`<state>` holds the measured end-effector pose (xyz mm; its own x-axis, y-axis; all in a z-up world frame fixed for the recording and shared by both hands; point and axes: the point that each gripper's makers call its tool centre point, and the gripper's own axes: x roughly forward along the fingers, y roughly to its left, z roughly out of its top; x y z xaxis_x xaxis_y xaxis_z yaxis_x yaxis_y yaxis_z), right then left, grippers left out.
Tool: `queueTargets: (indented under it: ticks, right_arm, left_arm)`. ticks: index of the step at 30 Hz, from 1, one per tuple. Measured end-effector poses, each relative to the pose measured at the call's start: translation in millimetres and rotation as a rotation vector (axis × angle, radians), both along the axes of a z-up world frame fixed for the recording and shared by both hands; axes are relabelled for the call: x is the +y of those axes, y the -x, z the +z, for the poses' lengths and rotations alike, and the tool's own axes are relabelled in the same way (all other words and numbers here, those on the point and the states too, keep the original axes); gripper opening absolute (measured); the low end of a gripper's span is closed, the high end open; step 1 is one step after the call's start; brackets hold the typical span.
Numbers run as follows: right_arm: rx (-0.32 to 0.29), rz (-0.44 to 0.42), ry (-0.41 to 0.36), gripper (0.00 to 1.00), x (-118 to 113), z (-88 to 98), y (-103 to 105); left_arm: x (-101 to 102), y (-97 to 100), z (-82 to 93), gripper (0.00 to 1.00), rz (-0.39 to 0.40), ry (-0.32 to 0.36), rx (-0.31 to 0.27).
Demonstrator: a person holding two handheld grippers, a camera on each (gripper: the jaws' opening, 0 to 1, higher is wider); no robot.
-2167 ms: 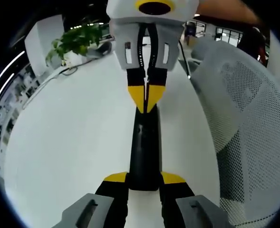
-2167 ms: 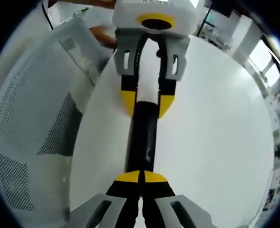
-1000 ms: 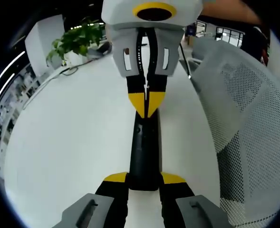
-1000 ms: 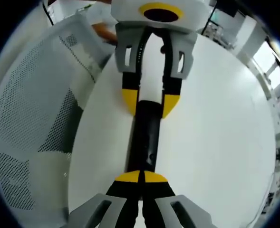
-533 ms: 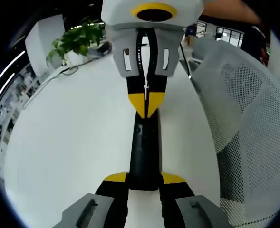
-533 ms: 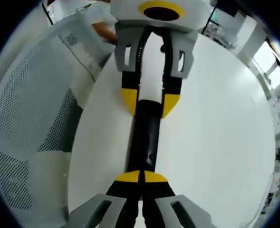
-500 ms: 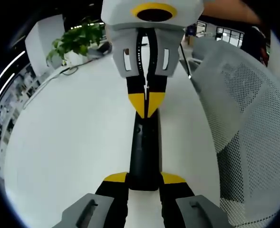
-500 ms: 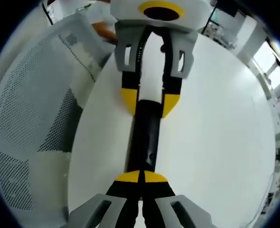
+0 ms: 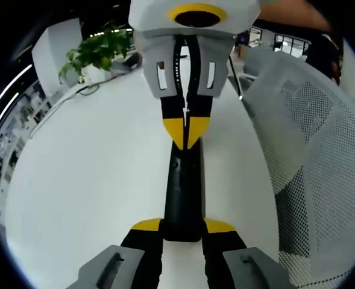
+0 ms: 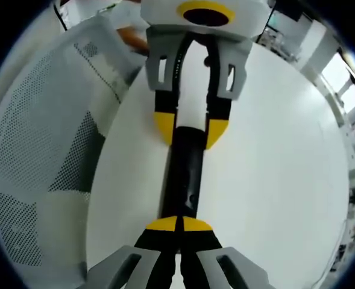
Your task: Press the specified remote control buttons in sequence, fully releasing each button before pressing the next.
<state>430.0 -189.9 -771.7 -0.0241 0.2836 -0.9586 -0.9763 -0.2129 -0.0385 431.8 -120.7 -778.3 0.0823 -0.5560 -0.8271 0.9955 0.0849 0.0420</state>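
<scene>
A long black remote control (image 9: 183, 192) lies lengthwise over the white table (image 9: 87, 174). My left gripper (image 9: 183, 227) is shut on its near end, one yellow-tipped jaw on each side. My right gripper (image 9: 185, 133) comes in from the far side with its jaws shut together, its yellow tips down on the remote's far part. In the right gripper view the same remote (image 10: 184, 174) runs away from my shut right gripper (image 10: 178, 225), whose tips rest on its top. The left gripper (image 10: 190, 129) clamps the far end there. The buttons under the tips are hidden.
A grey mesh office chair (image 9: 310, 150) stands close along the table edge, and the same mesh chair (image 10: 38, 138) is in the right gripper view. A potted plant (image 9: 99, 54) and a cable (image 9: 87, 90) sit at the table's far end.
Since 2.2 s ago my right gripper has edged a little along the remote toward my left gripper. Over the last second nothing has visibly moved.
</scene>
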Motion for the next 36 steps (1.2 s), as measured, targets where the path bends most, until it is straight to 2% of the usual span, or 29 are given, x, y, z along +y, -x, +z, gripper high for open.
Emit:
queueTargets:
  ticks: [9,18,36]
  right_arm:
    - [-0.008,0.003,-0.005,0.0,0.2,0.1,0.1]
    - [0.007,-0.033,-0.037,0.0,-0.3,6.4,-3.7]
    - [0.027,-0.039,-0.068,0.0,10.2,7.6,-6.9]
  left_arm:
    - [0.0,0.7,0.0,0.24,-0.002,-0.002,0.003]
    - [0.2,0.4,-0.1,0.24,-0.004,0.001,0.004]
    - [0.5,-0.3,-0.5,0.24,0.0,0.01,0.004]
